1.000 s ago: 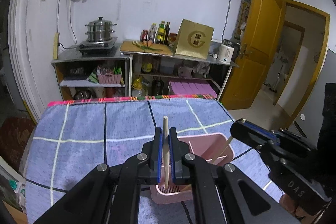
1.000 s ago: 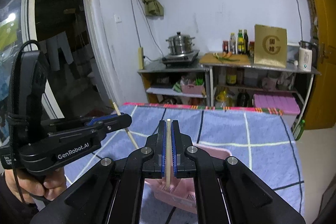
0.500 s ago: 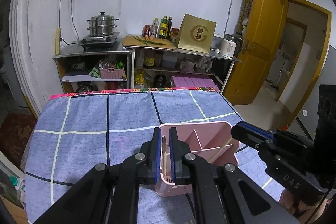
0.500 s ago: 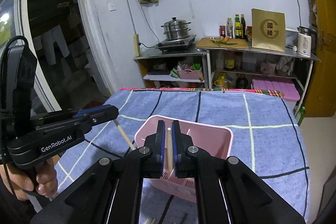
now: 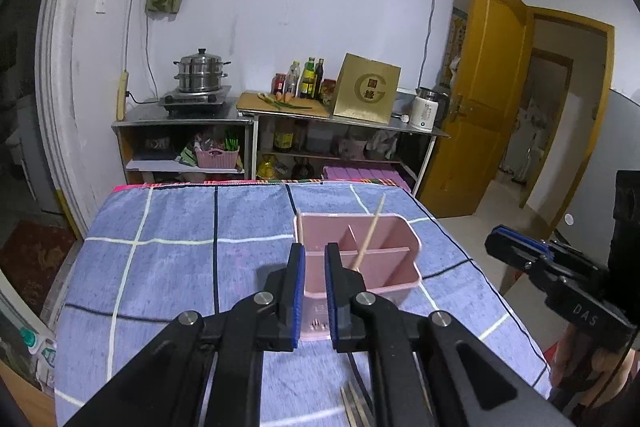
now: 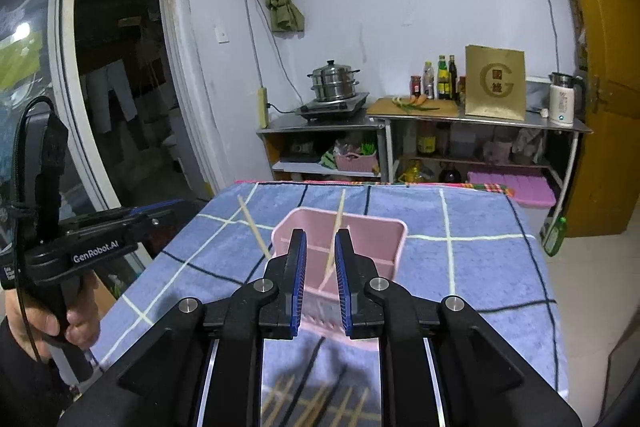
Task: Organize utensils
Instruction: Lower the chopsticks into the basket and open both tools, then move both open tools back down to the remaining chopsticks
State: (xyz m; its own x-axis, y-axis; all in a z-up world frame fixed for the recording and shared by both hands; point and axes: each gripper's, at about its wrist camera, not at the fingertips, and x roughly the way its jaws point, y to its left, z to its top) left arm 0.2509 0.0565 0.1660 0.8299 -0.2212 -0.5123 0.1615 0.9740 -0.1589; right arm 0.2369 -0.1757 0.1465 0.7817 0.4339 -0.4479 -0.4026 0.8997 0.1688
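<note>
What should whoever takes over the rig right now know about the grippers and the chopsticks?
Left gripper: jaws opening, nothing between them.
Right gripper: jaws opening, gripping nothing.
Pink caddy: on the blue cloth, just ahead of both grippers.
Done: two chopsticks lean inside the caddy.
Left: loose chopsticks lie on the cloth below the grippers, not yet in.

a pink utensil caddy [image 5: 394,259] at centre frame sits on a blue-grey cloth [image 5: 168,259] checked with white and black lines. pale wooden chopsticks [image 5: 370,231] lean inside it. yellow-ochre door [image 5: 488,99] at right; gold box [image 5: 367,89] upper centre.
</note>
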